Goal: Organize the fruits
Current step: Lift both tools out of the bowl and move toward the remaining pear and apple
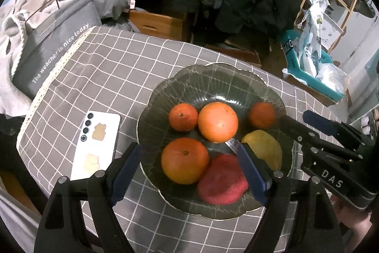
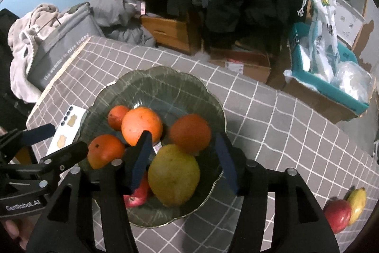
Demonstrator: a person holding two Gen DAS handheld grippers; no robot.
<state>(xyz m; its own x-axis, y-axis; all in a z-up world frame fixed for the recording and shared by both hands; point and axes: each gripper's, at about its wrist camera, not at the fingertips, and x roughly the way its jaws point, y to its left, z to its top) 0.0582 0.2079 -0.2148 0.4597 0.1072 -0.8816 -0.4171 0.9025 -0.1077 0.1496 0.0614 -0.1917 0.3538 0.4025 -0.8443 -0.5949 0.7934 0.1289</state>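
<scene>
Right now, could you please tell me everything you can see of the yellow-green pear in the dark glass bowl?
The yellow-green pear looks smooth and matte, with faint speckling and greener shading at its narrower end. It lies on its side in the dark scalloped glass bowl, at the near right of the pile. It appears to touch a red fruit and sits close below an orange. The right hand-held gripper brackets it, pads apparently not pressing.
</scene>
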